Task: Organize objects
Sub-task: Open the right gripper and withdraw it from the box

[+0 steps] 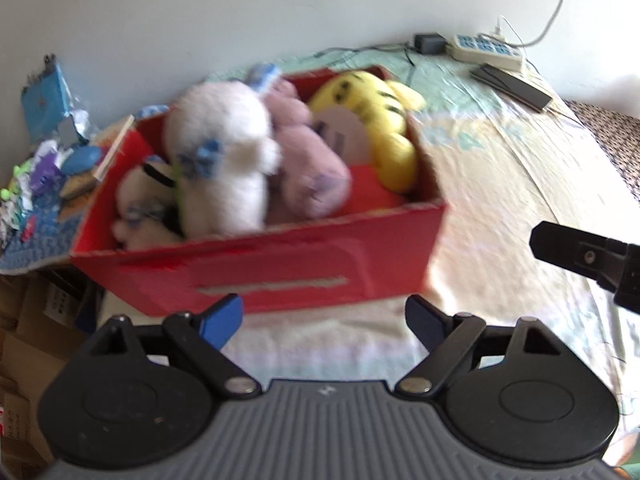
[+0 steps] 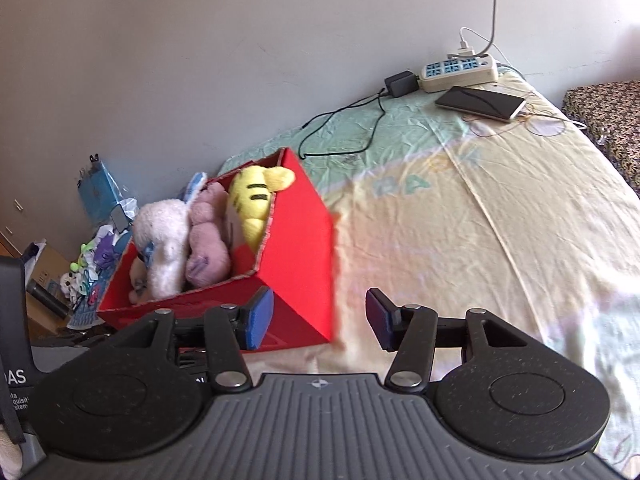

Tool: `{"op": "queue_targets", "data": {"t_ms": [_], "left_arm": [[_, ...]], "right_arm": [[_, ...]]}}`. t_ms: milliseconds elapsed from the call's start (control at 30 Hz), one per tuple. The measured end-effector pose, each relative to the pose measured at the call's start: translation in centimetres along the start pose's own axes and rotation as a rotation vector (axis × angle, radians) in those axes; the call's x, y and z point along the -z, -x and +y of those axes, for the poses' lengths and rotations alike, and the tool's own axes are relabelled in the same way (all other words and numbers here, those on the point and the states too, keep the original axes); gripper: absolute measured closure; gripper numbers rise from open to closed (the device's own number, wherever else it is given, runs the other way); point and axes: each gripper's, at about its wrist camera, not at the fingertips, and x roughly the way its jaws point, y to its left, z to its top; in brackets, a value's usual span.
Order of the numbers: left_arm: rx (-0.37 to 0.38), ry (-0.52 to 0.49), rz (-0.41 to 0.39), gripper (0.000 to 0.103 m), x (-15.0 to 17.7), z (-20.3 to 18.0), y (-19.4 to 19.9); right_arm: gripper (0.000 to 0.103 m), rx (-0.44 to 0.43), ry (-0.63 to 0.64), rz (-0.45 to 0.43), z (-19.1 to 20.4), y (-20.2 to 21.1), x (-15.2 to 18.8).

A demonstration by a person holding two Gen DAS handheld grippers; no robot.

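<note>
1. The red box [image 1: 304, 268] sat on the bed sheet [image 2: 460, 240] near the wall, its long side facing the left gripper [image 1: 324, 320], with one corner turned toward the right gripper [image 2: 320, 318].
2. Both grippers stood wide apart at the jaws, holding nothing and hovering just short of the box.
3. The box was open-topped and packed with a white plush [image 1: 224, 152], a pink plush [image 1: 308, 160] and a yellow striped plush [image 1: 376, 120], lying side by side.
4. A power strip [image 2: 460, 70] and a phone [image 2: 480, 102] lay well apart at the far edge.
</note>
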Motion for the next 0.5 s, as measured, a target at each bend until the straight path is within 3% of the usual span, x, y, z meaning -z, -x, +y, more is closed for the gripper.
{"op": "queue_targets", "data": {"t_ms": [500], "left_arm": [[-0.016,-0.064,0.044,0.016,1.6,-7.0,0.5]], "right_arm": [[0.042,0.114,0.009,0.013,-4.9,2.8,1.3]]}}
